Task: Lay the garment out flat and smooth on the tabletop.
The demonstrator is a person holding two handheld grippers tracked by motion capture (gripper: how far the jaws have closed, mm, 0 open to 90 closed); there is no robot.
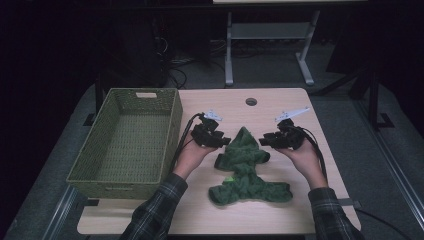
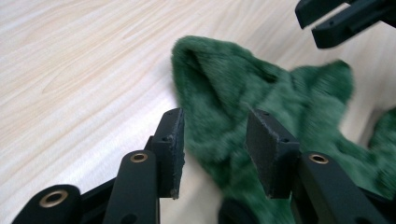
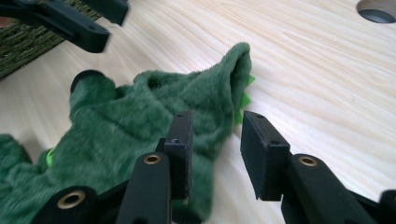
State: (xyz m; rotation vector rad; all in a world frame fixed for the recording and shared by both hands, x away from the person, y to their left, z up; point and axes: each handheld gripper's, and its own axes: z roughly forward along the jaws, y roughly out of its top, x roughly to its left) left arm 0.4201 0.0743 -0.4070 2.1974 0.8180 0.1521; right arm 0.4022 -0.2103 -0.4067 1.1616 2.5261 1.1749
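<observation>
Garment: a green fleece garment [image 1: 246,167] lay crumpled on the worktop [image 1: 280,102], near the middle, its hood end pointing to the far side and its wide hem toward the near edge.
Left claw: the left claw [image 1: 223,140] was just left of the hood end; in the left gripper view [image 2: 214,156] its jaws stood partly apart, with fleece seen behind the gap but the pads not pressing on it.
Right claw: the right claw [image 1: 263,140] was just right of the hood end; in the right gripper view [image 3: 215,151] its jaws stood partly apart, gripping nothing.
Basket: a green woven basket [image 1: 172,127] sat at the left of the worktop.
Hole: a round cable hole [image 1: 251,101] was at the far edge.
Writing: no brand, label or lettering could be read on anything.
</observation>
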